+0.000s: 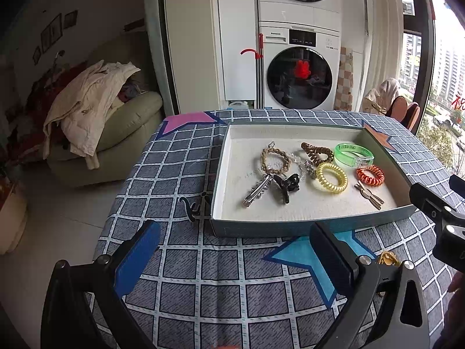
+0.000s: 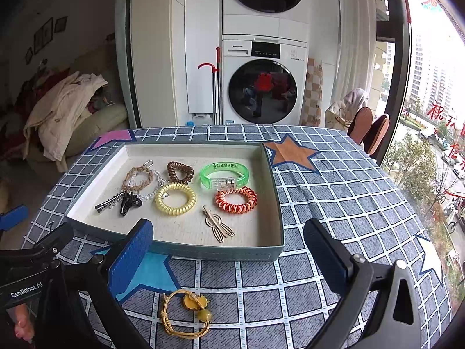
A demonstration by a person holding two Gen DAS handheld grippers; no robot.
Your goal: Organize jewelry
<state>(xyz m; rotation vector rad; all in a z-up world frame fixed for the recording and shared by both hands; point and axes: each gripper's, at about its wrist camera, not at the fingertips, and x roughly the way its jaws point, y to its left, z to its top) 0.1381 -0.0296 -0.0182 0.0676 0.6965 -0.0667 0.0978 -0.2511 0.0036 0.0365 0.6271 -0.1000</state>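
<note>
A shallow grey-green box (image 1: 290, 228) (image 2: 218, 251) on the checked tablecloth holds several pieces: a green bangle (image 2: 223, 173), an orange coil tie (image 2: 236, 200), a yellow coil tie (image 2: 175, 198), a brown coil tie (image 2: 180, 172), a braided bracelet (image 2: 138, 178), a silver clip (image 2: 109, 202), a black claw clip (image 2: 129, 202) and a gold hairpin (image 2: 218, 226). Outside the box, a yellow cord tie with amber beads (image 2: 186, 314) (image 1: 386, 258) lies on the cloth, just below my open right gripper (image 2: 229, 258). My left gripper (image 1: 232, 256) is open and empty, in front of the box.
The table's left edge (image 1: 116, 203) drops to the floor beside a sofa piled with clothes (image 1: 87, 110). A washer-dryer stack (image 1: 299, 67) stands behind the table. Chairs (image 2: 369, 128) and a window sit at the right. A hand (image 2: 21, 325) holds the left gripper.
</note>
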